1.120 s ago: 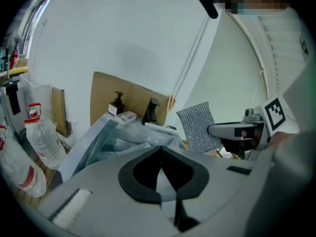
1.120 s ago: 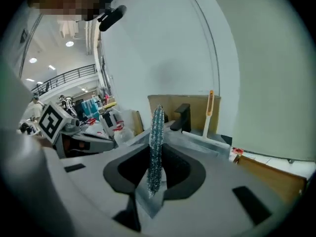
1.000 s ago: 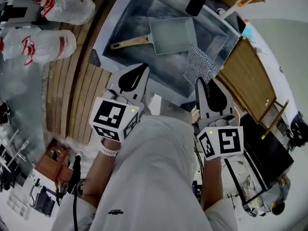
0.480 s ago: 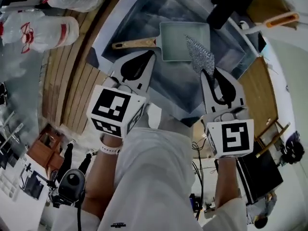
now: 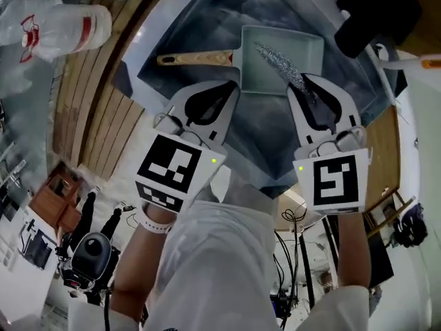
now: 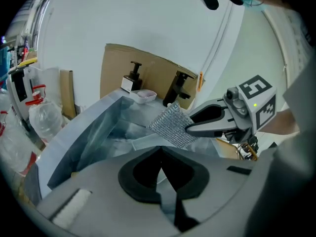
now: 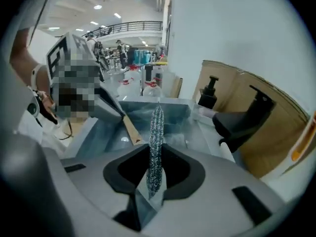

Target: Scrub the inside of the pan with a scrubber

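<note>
A pale green square pan point(image 5: 303, 47) with a wooden handle point(image 5: 196, 58) lies in the steel sink point(image 5: 172, 19). My right gripper point(image 5: 308, 88) is shut on a silver mesh scrubber point(image 5: 279, 62), which hangs over the pan's inside; I cannot tell whether it touches. In the right gripper view the scrubber point(image 7: 156, 127) stands edge-on between the jaws of the right gripper point(image 7: 156, 149), with the pan handle point(image 7: 131, 130) beyond. My left gripper point(image 5: 231, 88) is shut and empty, just short of the pan's near left corner. The left gripper point(image 6: 160, 152) sees the scrubber point(image 6: 170, 125) and the right gripper point(image 6: 188, 129).
A black faucet point(image 5: 375, 12) rises at the sink's far right. Plastic bags point(image 5: 62, 26) lie on the wooden slatted counter point(image 5: 89, 109) at the left. A pump bottle point(image 6: 132, 78) and a small bowl point(image 6: 143, 95) stand behind the sink before a cardboard panel point(image 6: 148, 73).
Both grippers have moved forward over the sink. The right gripper has carried the scrubber from beside the pan's near right corner to over the pan's inside.
</note>
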`<state>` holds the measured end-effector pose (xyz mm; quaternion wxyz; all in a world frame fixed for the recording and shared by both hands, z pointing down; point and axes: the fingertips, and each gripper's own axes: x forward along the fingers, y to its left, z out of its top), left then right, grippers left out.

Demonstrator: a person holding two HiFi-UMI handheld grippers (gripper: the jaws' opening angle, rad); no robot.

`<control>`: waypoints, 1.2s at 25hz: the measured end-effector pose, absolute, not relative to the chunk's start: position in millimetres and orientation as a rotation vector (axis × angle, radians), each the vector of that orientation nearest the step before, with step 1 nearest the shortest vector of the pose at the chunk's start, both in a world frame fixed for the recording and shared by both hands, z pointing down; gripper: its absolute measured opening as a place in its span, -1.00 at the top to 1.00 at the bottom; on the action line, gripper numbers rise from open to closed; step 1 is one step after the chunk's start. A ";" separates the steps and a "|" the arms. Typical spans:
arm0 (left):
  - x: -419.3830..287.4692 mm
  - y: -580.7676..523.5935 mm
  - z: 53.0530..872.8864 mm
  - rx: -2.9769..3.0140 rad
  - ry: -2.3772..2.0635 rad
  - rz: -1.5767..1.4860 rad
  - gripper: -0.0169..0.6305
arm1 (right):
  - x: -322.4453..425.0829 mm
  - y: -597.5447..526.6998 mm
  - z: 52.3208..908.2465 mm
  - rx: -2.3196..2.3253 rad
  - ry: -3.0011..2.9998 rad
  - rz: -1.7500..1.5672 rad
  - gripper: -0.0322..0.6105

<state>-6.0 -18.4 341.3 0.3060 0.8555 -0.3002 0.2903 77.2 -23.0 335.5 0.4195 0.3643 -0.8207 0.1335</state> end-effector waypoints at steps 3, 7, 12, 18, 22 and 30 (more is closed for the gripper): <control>-5.6 -18.4 350.2 2.253 -0.798 0.770 0.93 | 74.0 -29.3 353.5 0.832 -2.018 0.243 0.68; -6.7 -17.3 359.4 2.236 -0.807 0.771 0.93 | 75.6 -40.3 376.4 0.743 -1.949 0.093 0.68; -4.8 -15.2 369.9 2.202 -0.792 0.735 0.93 | 78.9 -50.6 399.5 0.653 -1.887 -0.017 0.68; -1.1 -17.6 376.3 2.185 -0.803 0.721 0.93 | 76.2 -55.3 428.5 0.520 -1.830 -0.119 0.68; -1.5 -16.7 380.2 2.178 -0.803 0.722 0.93 | 74.4 -61.5 441.9 0.492 -1.815 -0.177 0.68; -2.3 -15.3 388.1 2.155 -0.798 0.734 0.93 | 70.8 -77.6 459.4 0.443 -1.780 -0.284 0.68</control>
